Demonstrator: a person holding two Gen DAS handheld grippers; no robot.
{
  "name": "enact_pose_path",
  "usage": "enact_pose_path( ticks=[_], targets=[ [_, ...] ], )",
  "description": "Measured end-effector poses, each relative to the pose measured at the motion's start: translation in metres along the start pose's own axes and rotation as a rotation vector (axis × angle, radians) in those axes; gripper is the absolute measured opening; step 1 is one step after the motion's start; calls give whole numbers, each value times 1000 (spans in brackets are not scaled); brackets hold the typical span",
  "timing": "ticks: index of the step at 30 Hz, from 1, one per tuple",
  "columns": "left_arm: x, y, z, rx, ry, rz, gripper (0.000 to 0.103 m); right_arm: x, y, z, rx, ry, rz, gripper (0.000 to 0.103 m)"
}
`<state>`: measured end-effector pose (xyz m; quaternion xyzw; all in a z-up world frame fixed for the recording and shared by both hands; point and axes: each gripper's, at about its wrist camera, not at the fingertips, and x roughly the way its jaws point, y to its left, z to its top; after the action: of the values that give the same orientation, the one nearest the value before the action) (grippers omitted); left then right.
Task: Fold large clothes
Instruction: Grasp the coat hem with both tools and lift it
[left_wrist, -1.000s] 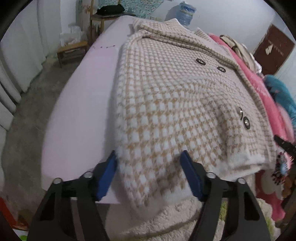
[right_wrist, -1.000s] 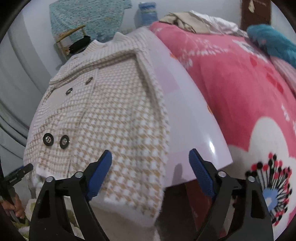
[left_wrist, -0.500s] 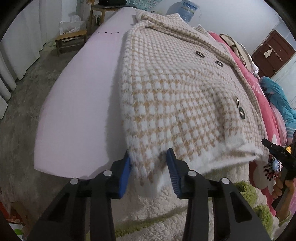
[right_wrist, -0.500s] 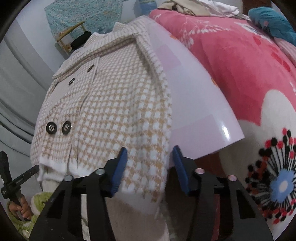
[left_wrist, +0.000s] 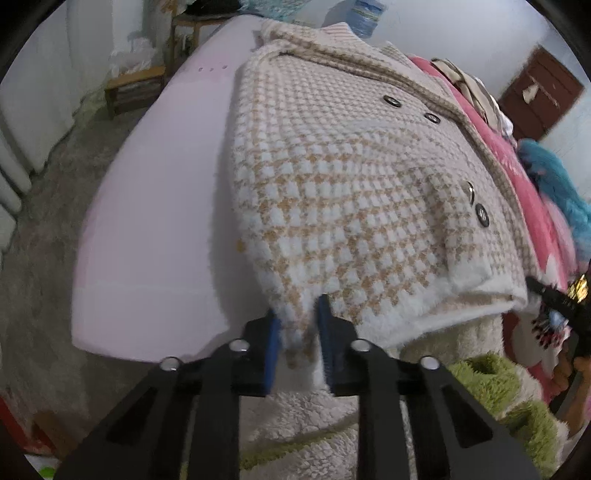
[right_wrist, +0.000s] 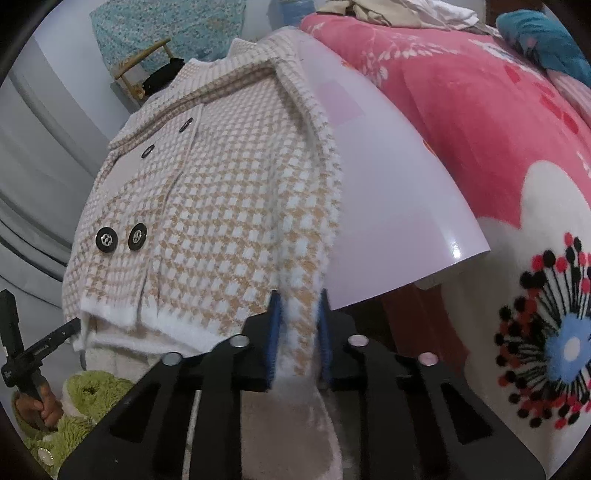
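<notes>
Left wrist view: your left gripper (left_wrist: 298, 325) is clenched on the near hem corner of the houndstooth coat (left_wrist: 351, 192), which lies flat on the pale pink board (left_wrist: 155, 221). Step in hand, by my reading: hem gripped for the bottom-up fold.

Right wrist view: your right gripper (right_wrist: 297, 325) pinches the other hem corner. Next, lift both corners evenly toward the collar. No containers visible.

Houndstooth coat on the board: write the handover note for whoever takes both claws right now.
Left claw: shut on the houndstooth coat at its near left hem corner.
Right claw: shut on the near right hem corner.
The coat lies buttoned, front up, on the pink board; the hem hangs off the near edge.
Done: both corners gripped.
Left: probably carry the hem toward the collar.
</notes>
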<state>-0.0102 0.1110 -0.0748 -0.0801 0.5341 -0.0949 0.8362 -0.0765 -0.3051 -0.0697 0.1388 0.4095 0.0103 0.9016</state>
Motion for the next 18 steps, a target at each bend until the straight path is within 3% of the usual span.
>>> enact_pose_path(
  ticks=[3, 10, 18],
  targets=[
    [-6, -4, 2, 34, -17, 8, 9, -8, 3, 1, -14, -22, -2, 9],
    [-42, -12, 12, 72, -148, -42, 7, -47, 19, 16, -71, -134, 18, 8],
    [-62, -15, 60, 55, -265, -93, 7, -59, 27, 49, -40, -227, 88, 7]
  ],
)
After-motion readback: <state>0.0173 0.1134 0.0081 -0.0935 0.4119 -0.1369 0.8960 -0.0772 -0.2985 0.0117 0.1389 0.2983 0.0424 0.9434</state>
